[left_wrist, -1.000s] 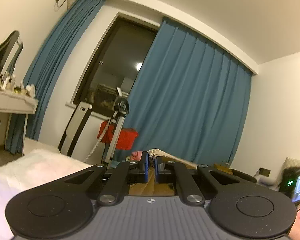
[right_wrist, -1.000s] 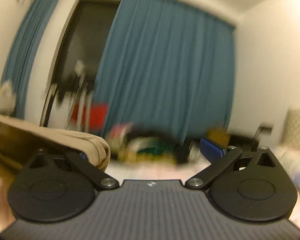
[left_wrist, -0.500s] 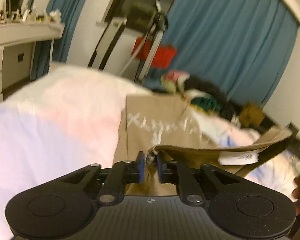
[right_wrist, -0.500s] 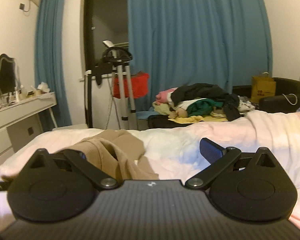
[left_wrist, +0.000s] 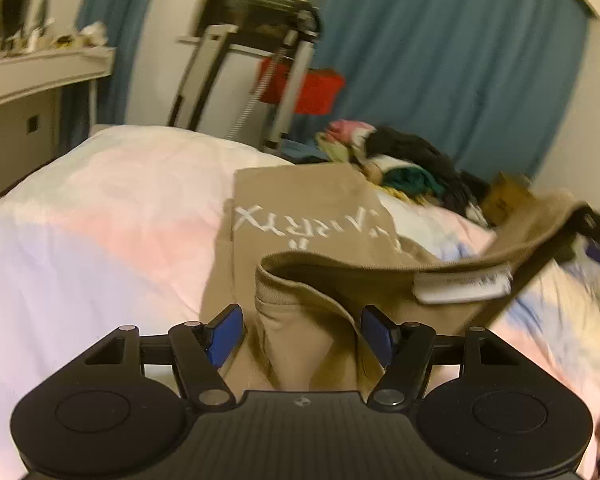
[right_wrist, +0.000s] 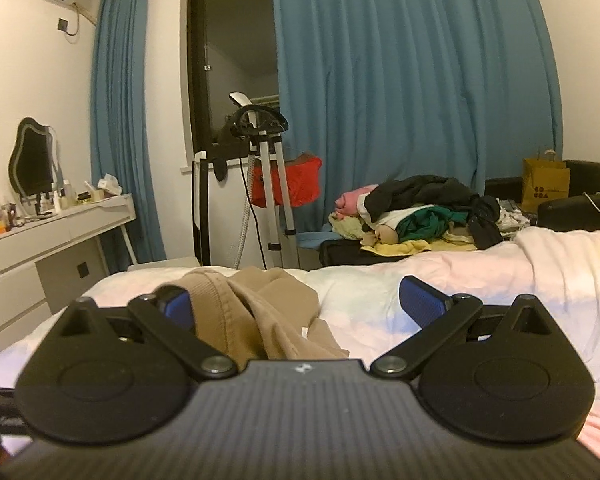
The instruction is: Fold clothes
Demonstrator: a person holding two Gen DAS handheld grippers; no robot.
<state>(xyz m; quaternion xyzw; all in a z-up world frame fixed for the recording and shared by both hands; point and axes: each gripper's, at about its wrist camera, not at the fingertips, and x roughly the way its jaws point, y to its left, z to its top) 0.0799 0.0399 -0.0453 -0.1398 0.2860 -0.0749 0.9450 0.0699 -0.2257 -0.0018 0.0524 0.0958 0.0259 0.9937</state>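
Observation:
A tan sweatshirt (left_wrist: pixel 308 208) with white lettering lies on the pale bed (left_wrist: pixel 112 216). Its ribbed hem (left_wrist: pixel 300 276) folds back toward me, and a white label (left_wrist: pixel 460 284) shows under the raised edge. My left gripper (left_wrist: pixel 300 334) is low over the bed with its jaws opening. The hem's fold sits loose between the blue pads (left_wrist: pixel 224 334). In the right wrist view the same tan sweatshirt (right_wrist: pixel 252 304) is bunched against the left pad (right_wrist: pixel 176 304) of my right gripper (right_wrist: pixel 298 302), which stands wide open without pinching the cloth.
A heap of mixed clothes (right_wrist: pixel 416 212) lies beyond the bed's far edge, before blue curtains (right_wrist: pixel 400 80). A garment steamer stand (right_wrist: pixel 268 184) with a red item is by the window. A white dressing table (right_wrist: pixel 56 232) with a mirror stands left. A yellow paper bag (right_wrist: pixel 544 180) is at the right.
The left gripper has swung down from facing the curtain to the bed, and its jaws went from shut on the tan hem to apart. The right view steadied and stays open.

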